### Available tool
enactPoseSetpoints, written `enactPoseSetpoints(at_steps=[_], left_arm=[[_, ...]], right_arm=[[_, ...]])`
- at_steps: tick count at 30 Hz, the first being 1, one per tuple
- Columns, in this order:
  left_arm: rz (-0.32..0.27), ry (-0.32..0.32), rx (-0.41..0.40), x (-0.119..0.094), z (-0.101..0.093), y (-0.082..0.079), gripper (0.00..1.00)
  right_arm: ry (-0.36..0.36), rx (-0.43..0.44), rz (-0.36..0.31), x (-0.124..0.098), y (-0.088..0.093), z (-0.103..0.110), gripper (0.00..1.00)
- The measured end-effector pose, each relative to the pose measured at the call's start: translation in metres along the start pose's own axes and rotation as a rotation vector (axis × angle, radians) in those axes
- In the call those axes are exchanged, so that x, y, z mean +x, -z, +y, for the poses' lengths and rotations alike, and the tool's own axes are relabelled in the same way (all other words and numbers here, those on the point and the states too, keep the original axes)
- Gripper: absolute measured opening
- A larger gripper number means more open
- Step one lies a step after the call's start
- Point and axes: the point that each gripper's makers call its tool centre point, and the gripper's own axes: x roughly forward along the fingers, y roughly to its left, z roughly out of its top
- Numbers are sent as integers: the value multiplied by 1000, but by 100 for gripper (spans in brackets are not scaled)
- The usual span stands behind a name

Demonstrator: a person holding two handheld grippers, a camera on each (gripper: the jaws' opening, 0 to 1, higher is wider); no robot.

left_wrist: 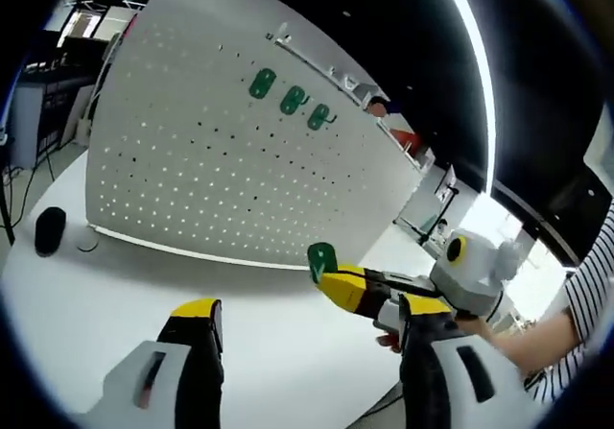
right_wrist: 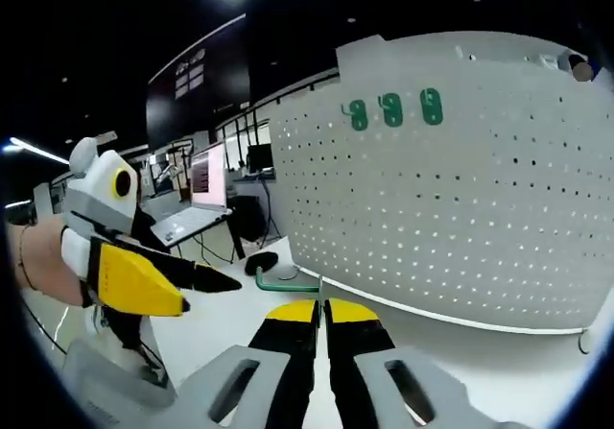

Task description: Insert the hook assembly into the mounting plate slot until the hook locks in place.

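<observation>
The white counter [left_wrist: 115, 295] spreads broad and bare in the left gripper view, from about 9 o'clock down to 6 o'clock, with open room between the claws and the board. On it stands the white pegboard mounting plate [left_wrist: 221, 160], upright, its lower edge running from 9 o'clock toward the centre and its upper edge slanting toward 2 o'clock. In the right gripper view the same mounting plate [right_wrist: 460, 179] takes up the 1 to 4 o'clock region, its left edge near the centre and its foot meeting the counter [right_wrist: 518, 371] along a bright line.

Three green hooks [left_wrist: 291, 100] already sit in a row high on the plate, near 12 o'clock; in the right gripper view they [right_wrist: 393, 109] lie around 1 o'clock.

The left claw [left_wrist: 307, 328] is released, its jaws wide apart at 6 o'clock with bare counter between them. In the right gripper view it [right_wrist: 216, 280] reaches in from 9 o'clock, held by a hand [right_wrist: 43, 261].

The right claw [right_wrist: 322, 306] is clenched on the green hook assembly [right_wrist: 288, 283], whose curved arm sticks out toward 10 o'clock above the counter. In the left gripper view that claw [left_wrist: 326, 275] comes in from 4 o'clock with the hook assembly [left_wrist: 321, 256] at its tip, short of the plate's lower edge and not touching it.

A small dark object [left_wrist: 50, 229] rests on the counter at 9 o'clock, near the plate's left edge
</observation>
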Motion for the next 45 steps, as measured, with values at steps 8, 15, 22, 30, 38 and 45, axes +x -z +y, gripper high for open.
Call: enactPoseSetpoints(at_steps=[8,15,22,30,38,45], left_arm=[[-34,37,-22,-1,-8,-10,60],[-52,57,-11,-1,-12,-15,44],[-75,76,12,-1,-17,-20,24],[-86,86,20,-2,-19,-22,11],[-91,92,28,-4,-21,-23,4],[-90,102,25,-5,-23,-24,4]], right_arm=[[-24,23,-34,-4,-7,17,0],[-39,39,-61,-6,-17,24,0],[-53,50,-70,-7,-20,32,0],[-62,60,-80,-7,-22,37,0],[-67,59,-86,-6,-24,39,0],[-66,53,-95,-8,-25,40,0]])
